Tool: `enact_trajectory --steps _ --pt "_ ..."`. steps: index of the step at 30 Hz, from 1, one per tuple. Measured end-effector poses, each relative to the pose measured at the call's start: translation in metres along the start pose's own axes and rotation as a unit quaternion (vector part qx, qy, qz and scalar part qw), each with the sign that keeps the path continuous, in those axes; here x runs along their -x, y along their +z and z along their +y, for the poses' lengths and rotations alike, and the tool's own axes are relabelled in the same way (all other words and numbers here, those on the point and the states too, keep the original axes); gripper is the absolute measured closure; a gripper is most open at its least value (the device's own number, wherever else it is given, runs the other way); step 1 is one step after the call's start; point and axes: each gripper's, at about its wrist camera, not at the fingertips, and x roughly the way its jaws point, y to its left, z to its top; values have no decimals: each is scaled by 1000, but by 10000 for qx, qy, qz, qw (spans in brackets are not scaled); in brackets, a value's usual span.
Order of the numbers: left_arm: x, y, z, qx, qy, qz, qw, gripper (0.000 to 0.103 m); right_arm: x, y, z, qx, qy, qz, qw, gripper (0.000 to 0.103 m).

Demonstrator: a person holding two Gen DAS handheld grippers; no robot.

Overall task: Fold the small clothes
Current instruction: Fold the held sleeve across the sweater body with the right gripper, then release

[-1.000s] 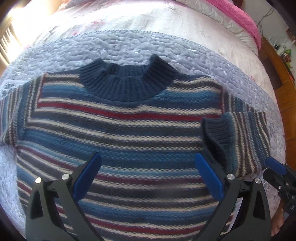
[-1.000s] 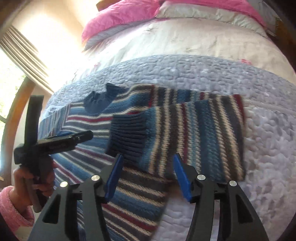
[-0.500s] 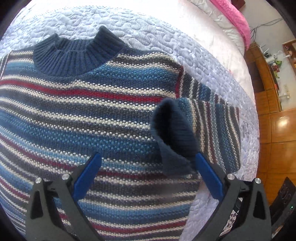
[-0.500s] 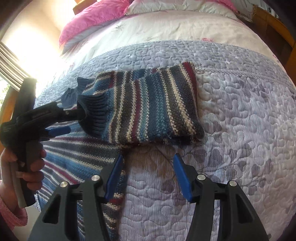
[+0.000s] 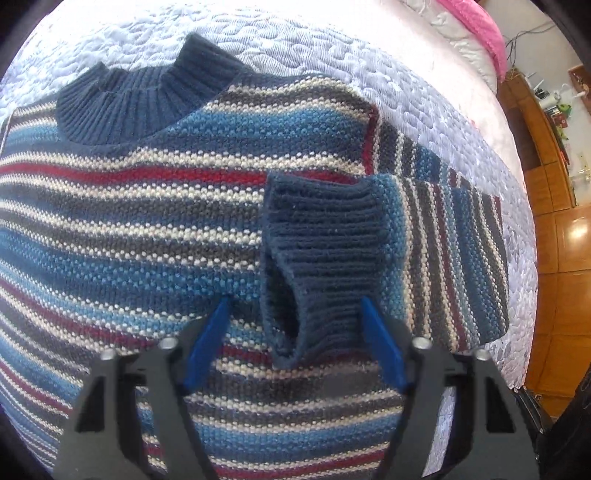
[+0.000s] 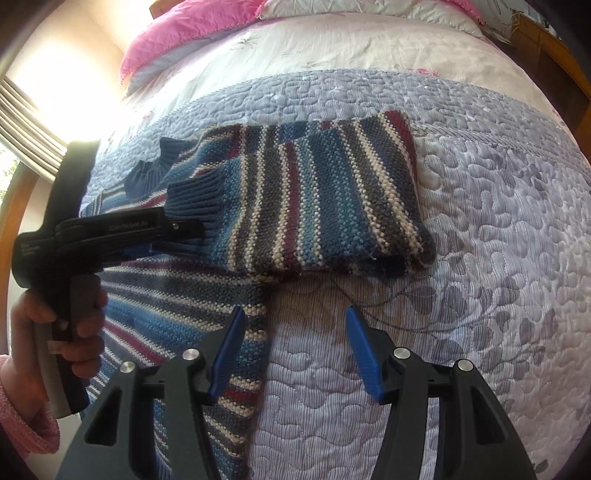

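in the right wrist view, a hand (image 6: 70, 325) in a pink sleeve (image 6: 26, 417) is seen at far left, gripping the handle of the left claw (image 5: 295, 325). the left claw's jaws have narrowed since half a second ago and are now partly closed around the navy ribbed cuff (image 5: 325, 258), with both blue pads close beside it; whether the cuff is actually pinched cannot be told. the striped sweater (image 5: 129, 229) is laid flat on the quilted lilac bedspread (image 6: 498, 258), collar (image 5: 147, 99) pointing away. its sleeve (image 6: 314, 199) is folded inward across the chest, the cuff resting on the body. the cuff has been carried further over the chest than before. the right claw (image 6: 295, 343) is released, jaws spread wide, above the bare bedspread just beside the sweater's side edge, holding nothing; its position is little changed. pink pillows (image 6: 192, 33) are seen at the head of the bed.
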Motion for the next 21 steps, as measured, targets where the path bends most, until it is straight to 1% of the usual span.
enact_trajectory --steps 1,2,3,4,5,6,9,11,13,16,17,21 --pt "0 5 -1 -16 -147 -15 9999 80 0 0 -1 -24 -27 5 10000 46" --pt "3 8 1 14 -264 -37 9996 90 0 0 -3 -45 -47 6 10000 46" --pt "10 10 4 94 -428 -117 9990 96 0 0 -4 -71 -64 2 10000 46" --pt "17 12 8 185 -589 -195 9979 97 1 1 -4 -100 -62 -10 9999 46" --pt "27 14 13 222 -674 -298 9970 97 2 2 -4 -122 -50 -25 9999 46" --pt "38 16 16 196 -647 -453 9967 97 3 3 -4 -128 -43 -45 9999 46" --pt "70 22 33 162 -376 -895 9951 97 7 7 0 -100 -42 -120 9999 46" --pt "88 22 55 272 -273 -1110 9931 97 8 11 3 -93 8 -165 9998 46" --pt "102 25 78 349 -89 -1271 9912 97 5 16 7 -102 85 -157 9998 46" --pt "114 31 109 440 346 -1441 9880 97 -2 24 18 -77 194 -133 9997 46" --pt "121 32 127 528 414 -1466 9869 97 -5 27 22 -68 220 -136 9996 46" --pt "129 40 164 784 576 -1499 9839 97 -17 39 36 -166 378 -87 9991 46"
